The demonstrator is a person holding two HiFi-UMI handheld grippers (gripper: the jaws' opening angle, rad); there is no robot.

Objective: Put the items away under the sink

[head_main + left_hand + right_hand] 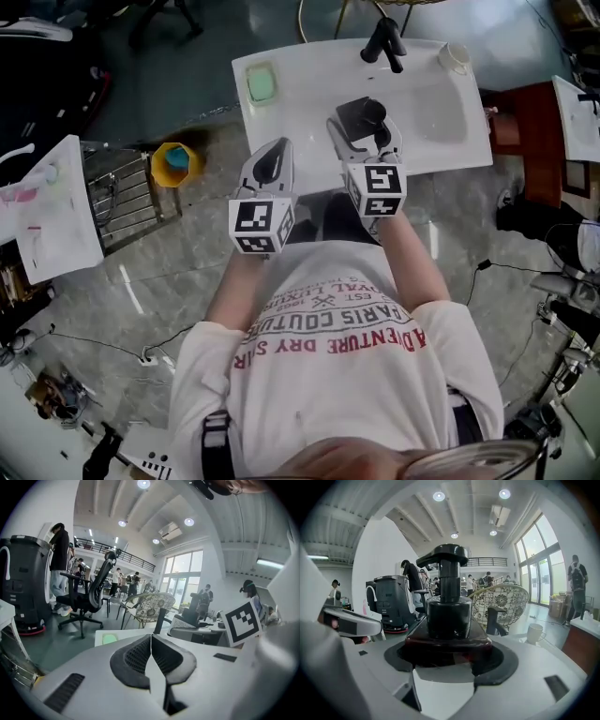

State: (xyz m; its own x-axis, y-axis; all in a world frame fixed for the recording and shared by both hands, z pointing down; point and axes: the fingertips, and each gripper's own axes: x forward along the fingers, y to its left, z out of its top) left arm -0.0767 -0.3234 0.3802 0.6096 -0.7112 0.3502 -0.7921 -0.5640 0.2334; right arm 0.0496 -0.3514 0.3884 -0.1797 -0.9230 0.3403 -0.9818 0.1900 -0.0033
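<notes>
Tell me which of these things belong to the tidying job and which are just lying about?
Job in hand: dark pump bottle, clamped in the right gripper; the left gripper, shut and empty; the white sink; probably the green pad and white cup on it.
Lying about: yellow bucket, wire rack, office chair.

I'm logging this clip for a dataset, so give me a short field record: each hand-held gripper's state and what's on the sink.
Left hand-held gripper: jaws together, empty
Right hand-held gripper: shut on the dark pump bottle, held upright
Bottle position: above the white sink
On sink top: black faucet, white cup at the right corner, green block at the left
Floor, left of sink: yellow bin
</notes>
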